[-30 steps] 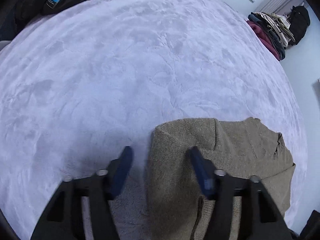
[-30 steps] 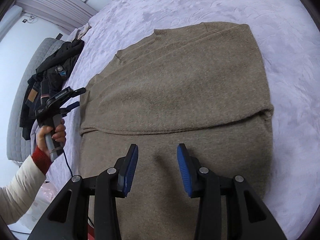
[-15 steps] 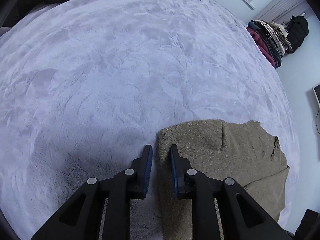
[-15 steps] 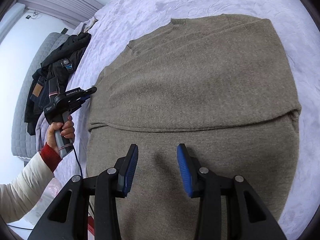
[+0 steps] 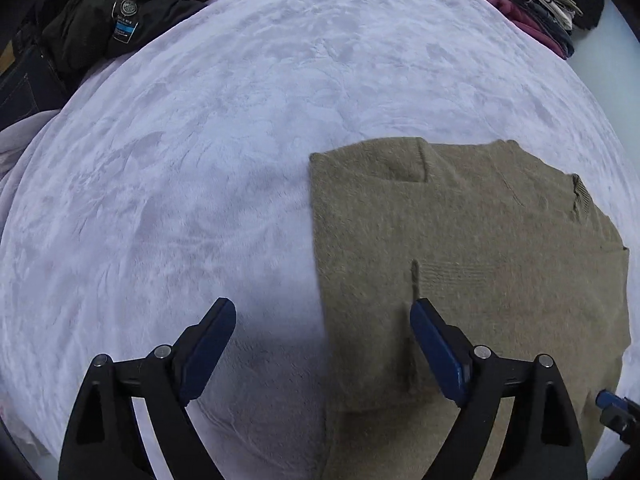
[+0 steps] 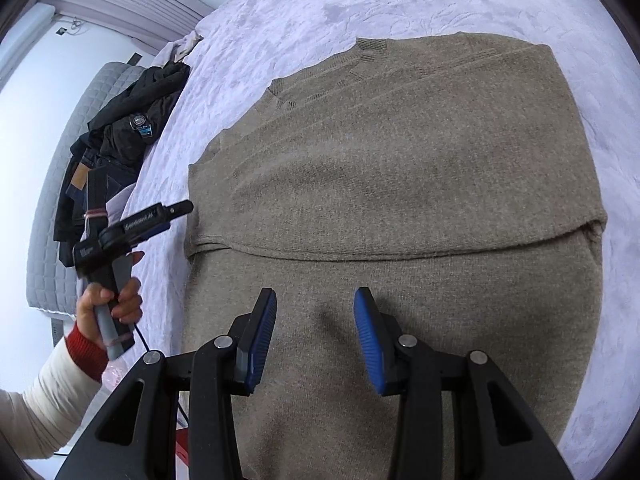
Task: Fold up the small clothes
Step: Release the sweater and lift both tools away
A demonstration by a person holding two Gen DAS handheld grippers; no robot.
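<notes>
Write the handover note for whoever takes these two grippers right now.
Left gripper: jaws wide open, empty, straddling the sweater's side edge.
Right gripper: jaws open, empty, over the sweater's near half.
Sweater lies flat on the lavender blanket, partly folded, with one fold line across it.
Folded clothes are stacked at the far corner; dark clothes are piled at the other.
Left: finish folding, probably add to the stack.

We hold our left gripper [image 5: 322, 334] wide apart over the folded tan sweater's [image 5: 472, 248] edge on the lilac blanket [image 5: 200, 168].
</notes>
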